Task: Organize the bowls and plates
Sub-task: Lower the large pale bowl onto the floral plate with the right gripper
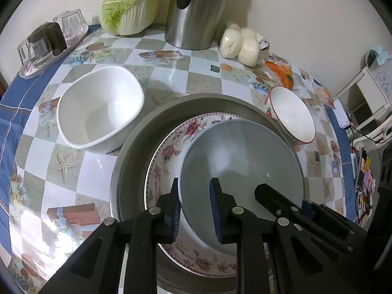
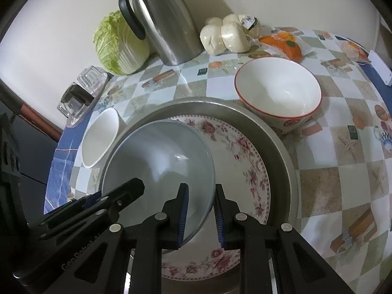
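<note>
Bowl rim fills the near middle of the left wrist view: the left hand-held gripper (image 1: 194, 210) is clenched on the left edge of a pale blue bowl (image 1: 241, 161), one pad outside the wall and one inside. The bowl sits over a floral plate (image 1: 169, 156), which lies in a grey round tray (image 1: 137, 152); whether the bowl's base rests on the plate is hidden by the bowl itself. The plate's near edge is covered by the gripper arms. The right hand-held gripper (image 1: 281, 197) comes in from the right at the bowl's other edge, with only one finger clear. A white squarish bowl (image 1: 100, 107) stands far left on the checked worktop (image 1: 80, 196), and a red-rimmed bowl (image 1: 291, 112) far right, touching the tray's rim. The steel jug (image 1: 196, 12) and cabbage (image 1: 132, 2) are cut off at the top.

In the right wrist view, the right hand-held gripper (image 2: 201, 216) is clamped on the blue bowl's (image 2: 156, 156) right rim. The left hand-held gripper's tips (image 2: 117, 193) are partly hidden behind the bowl's left edge. The white bowl (image 2: 100, 137) is half covered by the tray (image 2: 279, 147). The floral plate (image 2: 245, 161) shows only at right and near.
</note>
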`<state>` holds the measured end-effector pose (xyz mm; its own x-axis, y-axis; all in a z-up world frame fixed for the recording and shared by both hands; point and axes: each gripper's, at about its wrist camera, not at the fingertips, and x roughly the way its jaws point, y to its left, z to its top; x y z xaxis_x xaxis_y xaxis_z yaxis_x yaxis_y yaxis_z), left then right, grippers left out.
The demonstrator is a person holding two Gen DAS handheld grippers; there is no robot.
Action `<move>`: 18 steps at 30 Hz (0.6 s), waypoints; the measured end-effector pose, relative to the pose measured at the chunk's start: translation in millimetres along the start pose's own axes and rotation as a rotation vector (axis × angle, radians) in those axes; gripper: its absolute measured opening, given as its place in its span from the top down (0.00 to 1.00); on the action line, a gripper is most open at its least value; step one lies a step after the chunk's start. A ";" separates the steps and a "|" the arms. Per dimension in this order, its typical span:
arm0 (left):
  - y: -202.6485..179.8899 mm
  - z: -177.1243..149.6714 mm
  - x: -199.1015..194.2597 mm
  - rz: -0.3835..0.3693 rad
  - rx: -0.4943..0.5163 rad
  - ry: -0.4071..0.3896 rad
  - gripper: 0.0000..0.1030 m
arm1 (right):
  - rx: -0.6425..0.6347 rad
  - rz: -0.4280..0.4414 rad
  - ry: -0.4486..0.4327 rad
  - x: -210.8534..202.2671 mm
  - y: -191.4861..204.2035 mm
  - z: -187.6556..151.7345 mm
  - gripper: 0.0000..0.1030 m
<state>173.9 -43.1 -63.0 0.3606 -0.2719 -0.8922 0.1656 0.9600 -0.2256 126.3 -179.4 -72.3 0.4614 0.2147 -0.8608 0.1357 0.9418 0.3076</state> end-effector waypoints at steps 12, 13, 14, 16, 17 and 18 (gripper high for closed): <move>-0.7 1.6 1.0 -0.004 0.000 -0.013 0.79 | 0.003 -0.005 0.010 9.5 -0.7 -0.5 0.78; -0.5 1.7 1.2 -0.004 -0.002 -0.013 0.79 | 0.003 -0.003 0.009 9.7 -1.1 -0.6 0.79; -0.5 1.9 1.3 -0.003 -0.004 -0.014 0.79 | 0.003 -0.001 0.008 9.7 -1.3 -0.6 0.78; -0.5 2.1 1.4 0.001 -0.006 -0.016 0.79 | 0.003 0.003 0.008 9.8 -1.2 -0.6 0.79; -0.3 2.3 1.5 0.002 -0.007 -0.018 0.79 | 0.004 0.007 0.008 9.9 -1.3 -0.6 0.78; -0.1 2.4 1.6 0.003 -0.007 -0.020 0.79 | 0.005 0.010 0.008 9.8 -1.6 -0.8 0.78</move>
<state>176.7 -43.7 -63.5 0.3793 -0.2698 -0.8851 0.1575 0.9614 -0.2256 129.9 -178.6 -81.6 0.4562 0.2263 -0.8606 0.1354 0.9382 0.3185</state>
